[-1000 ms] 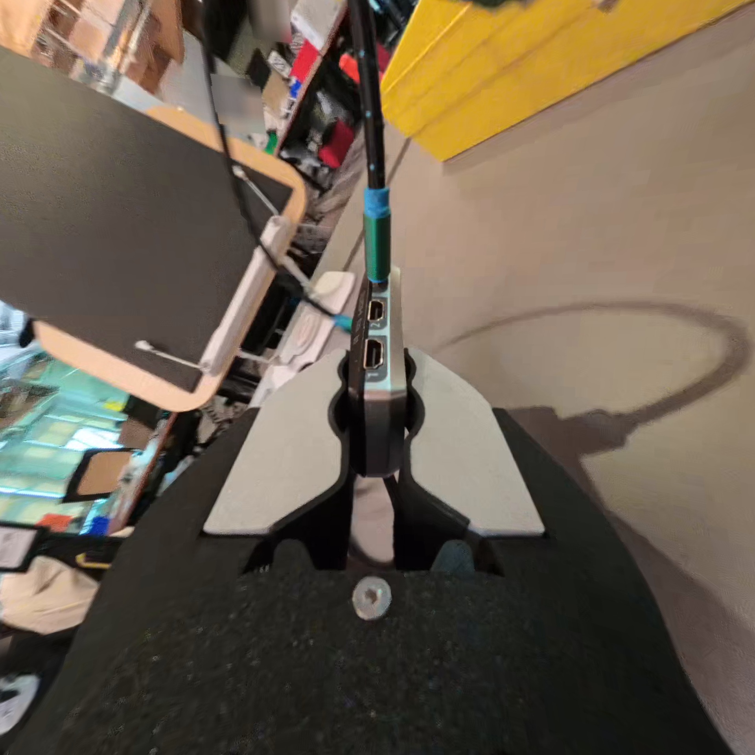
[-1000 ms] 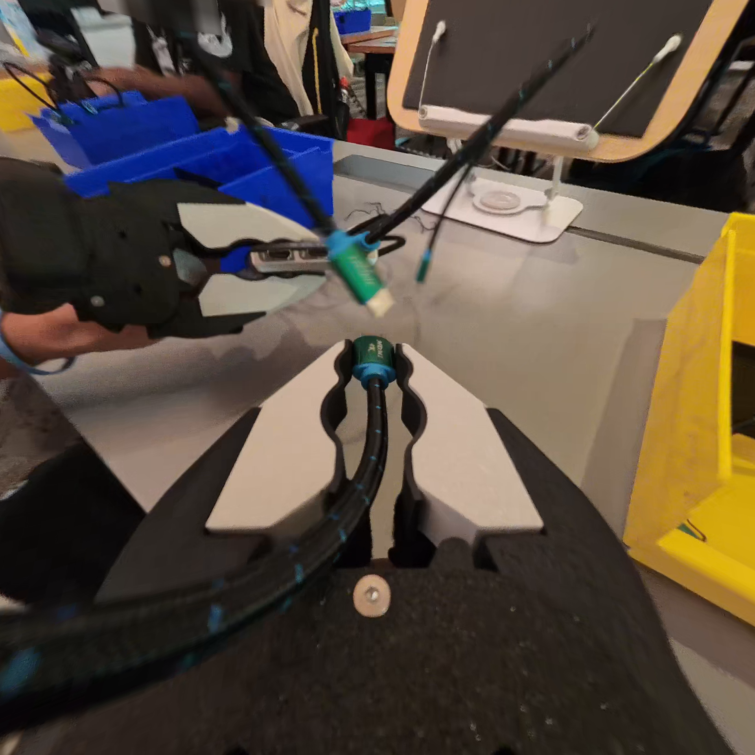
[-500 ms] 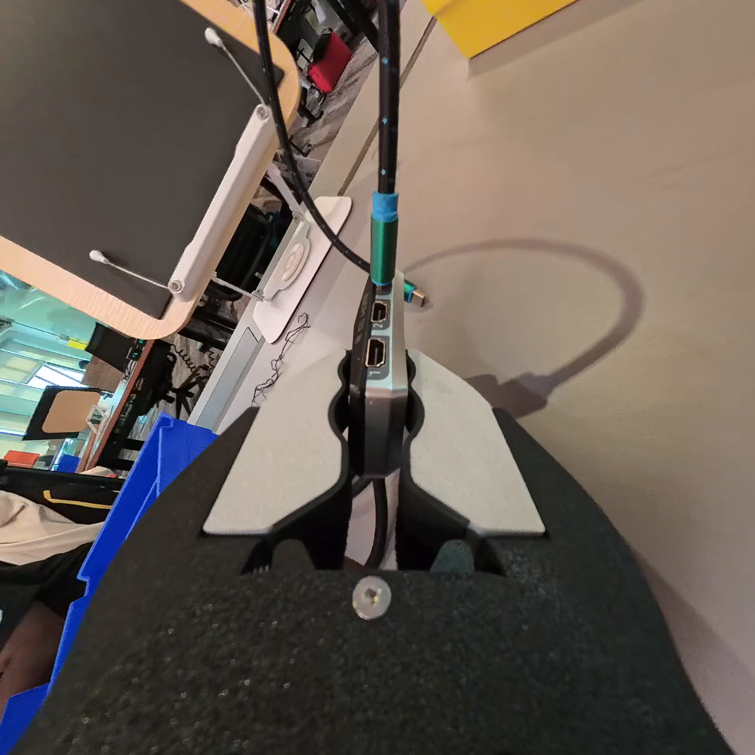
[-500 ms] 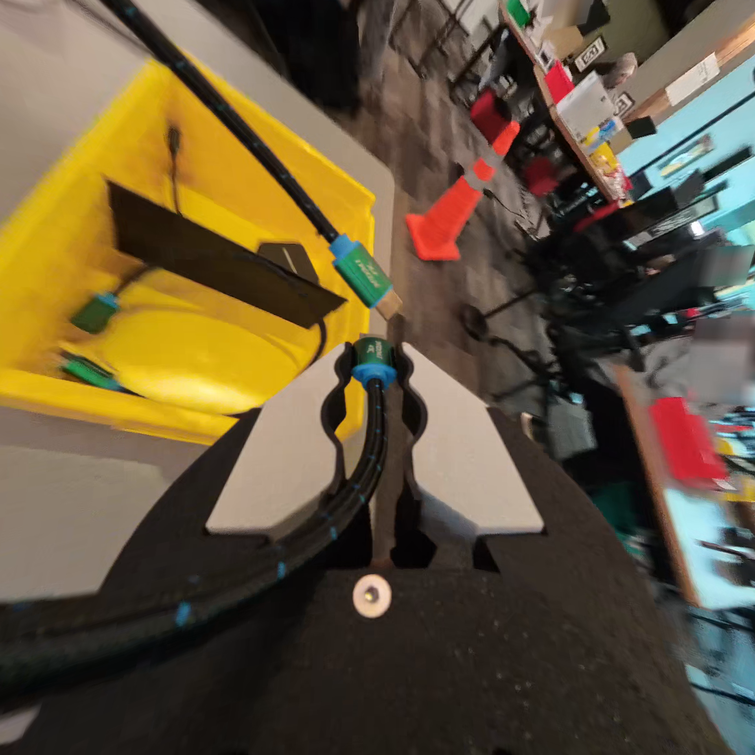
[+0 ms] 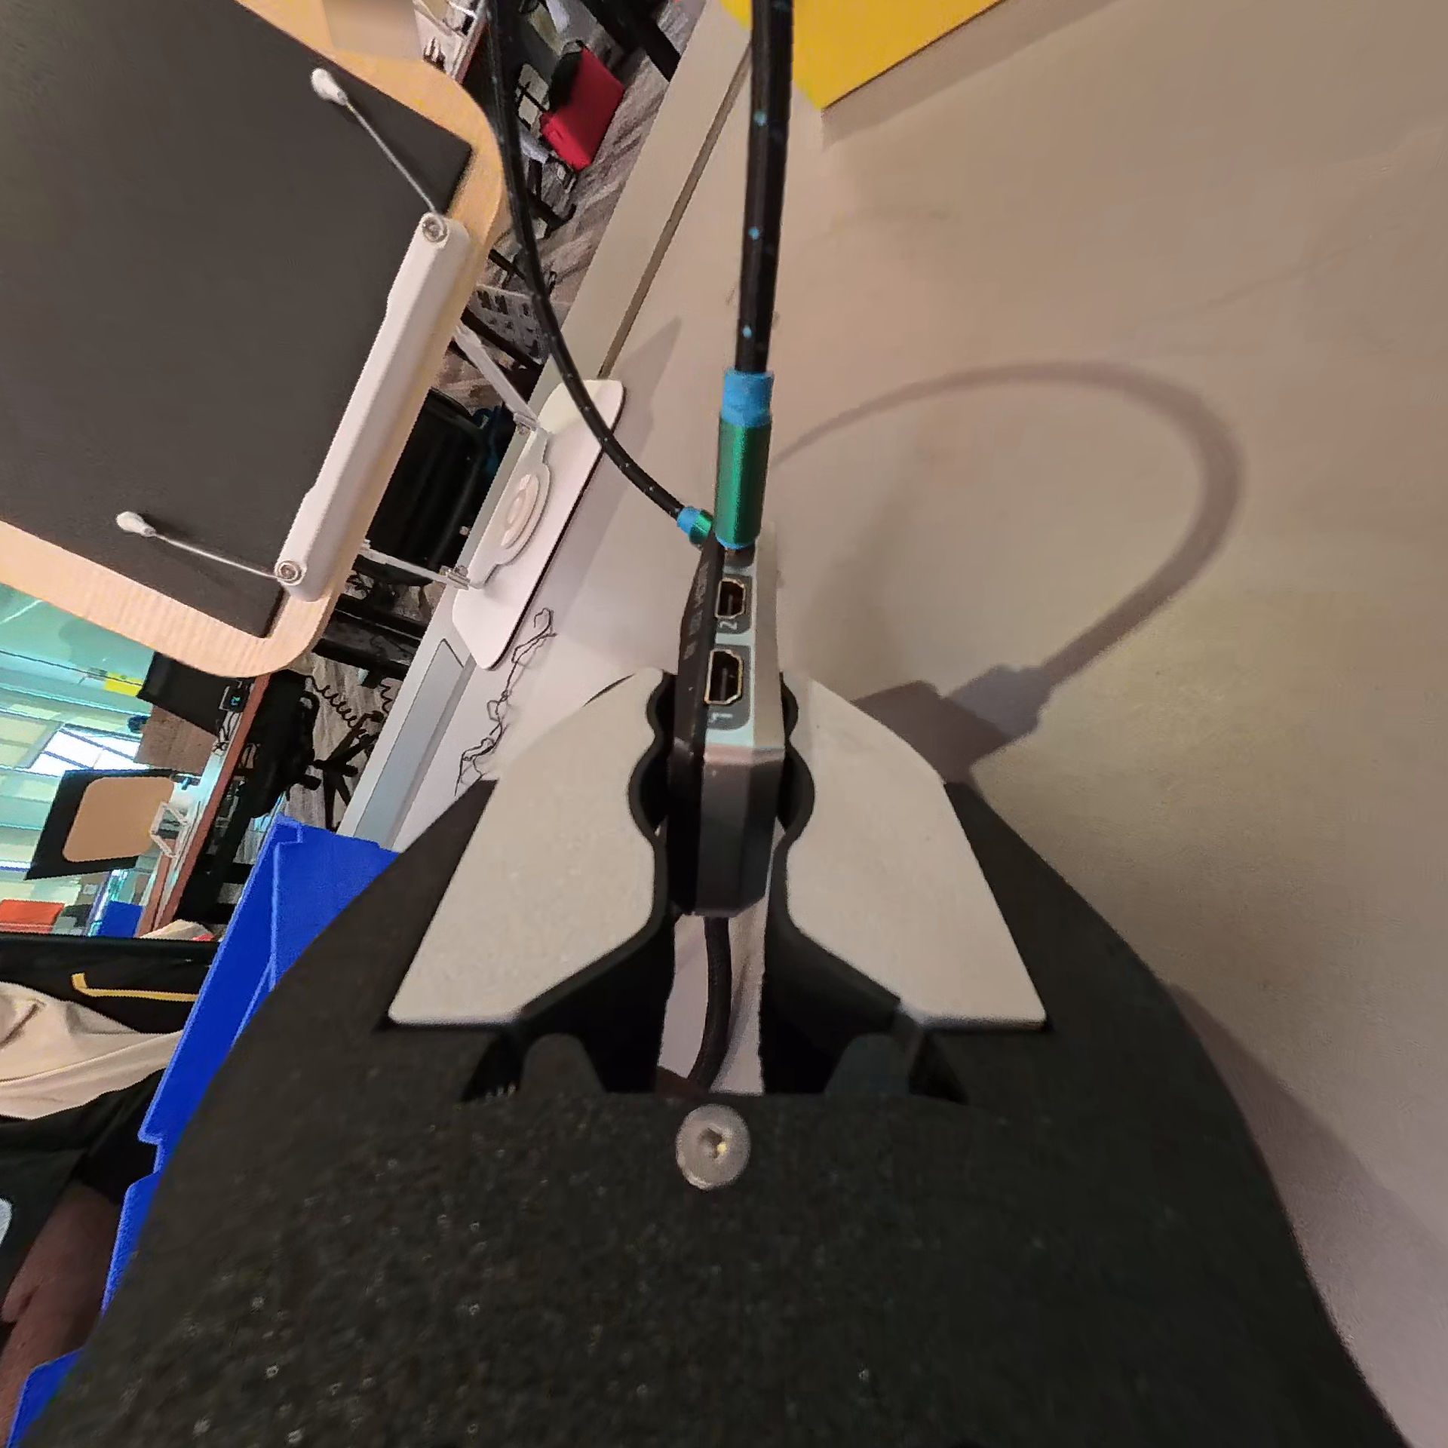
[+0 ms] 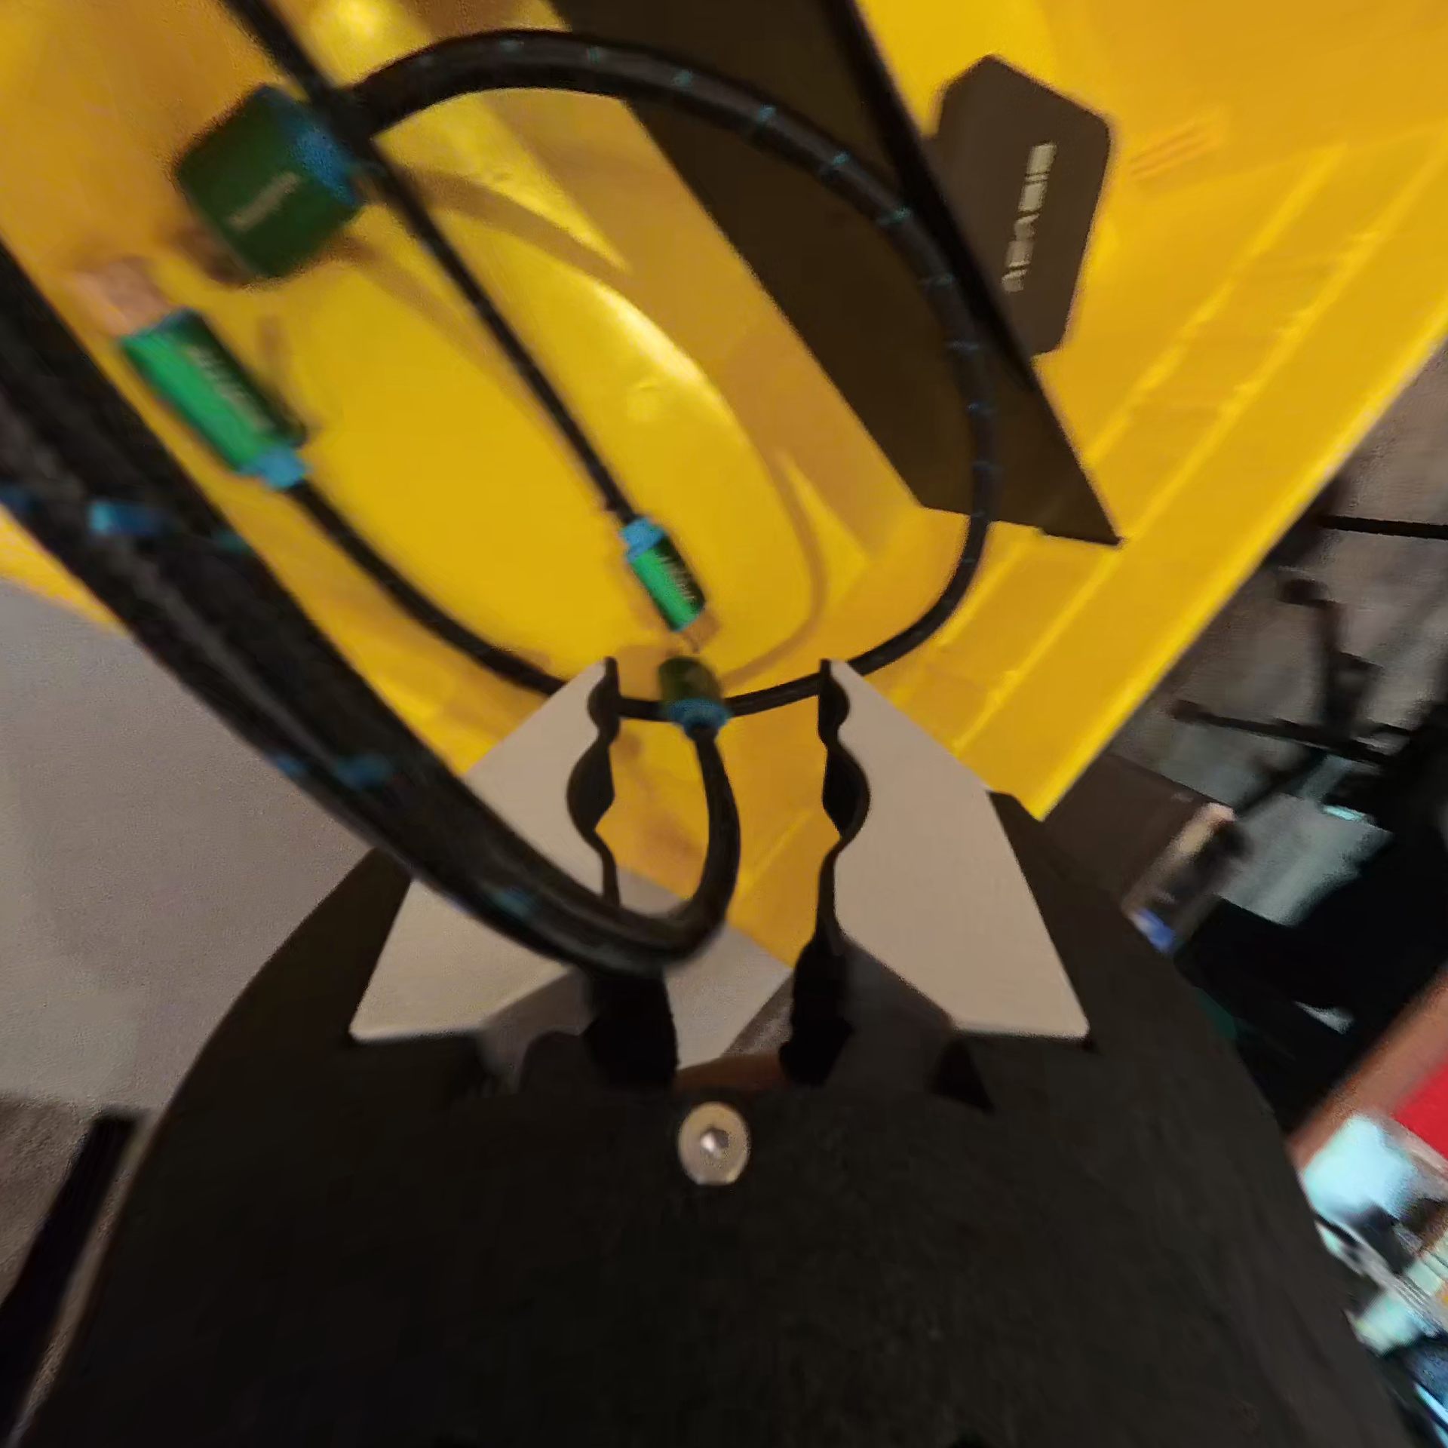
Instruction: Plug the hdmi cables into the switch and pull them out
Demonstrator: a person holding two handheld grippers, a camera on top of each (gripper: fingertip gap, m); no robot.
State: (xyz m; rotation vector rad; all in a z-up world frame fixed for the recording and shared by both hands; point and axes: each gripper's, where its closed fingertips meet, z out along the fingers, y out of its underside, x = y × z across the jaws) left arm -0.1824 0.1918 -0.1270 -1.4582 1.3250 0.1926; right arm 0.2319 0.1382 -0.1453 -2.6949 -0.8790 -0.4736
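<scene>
In the left wrist view my left gripper (image 5: 725,689) is shut on the grey HDMI switch (image 5: 729,815) and holds it on edge above the beige table (image 5: 1097,548). One green plug with a blue collar (image 5: 740,478) sits in the switch's far port. Two nearer ports (image 5: 725,678) are empty. In the right wrist view my right gripper (image 6: 717,674) is open over the yellow bin (image 6: 1175,392). A green plug (image 6: 689,689) hangs loose between the jaws, and its black braided cable (image 6: 313,744) drapes over the left finger.
Several other green plugs (image 6: 211,407) and looped cables lie in the yellow bin, with a black box (image 6: 1019,204). A black board on a white stand (image 5: 196,313) rises at the table's far edge. A blue bin (image 5: 258,940) is on the left. A second cable end (image 5: 693,521) hangs behind the switch. About 40 centimetres separates my left fingertips from my right.
My right gripper has swung over the yellow bin and opened, letting go of the green plug. My left gripper still holds the switch and has shifted only slightly.
</scene>
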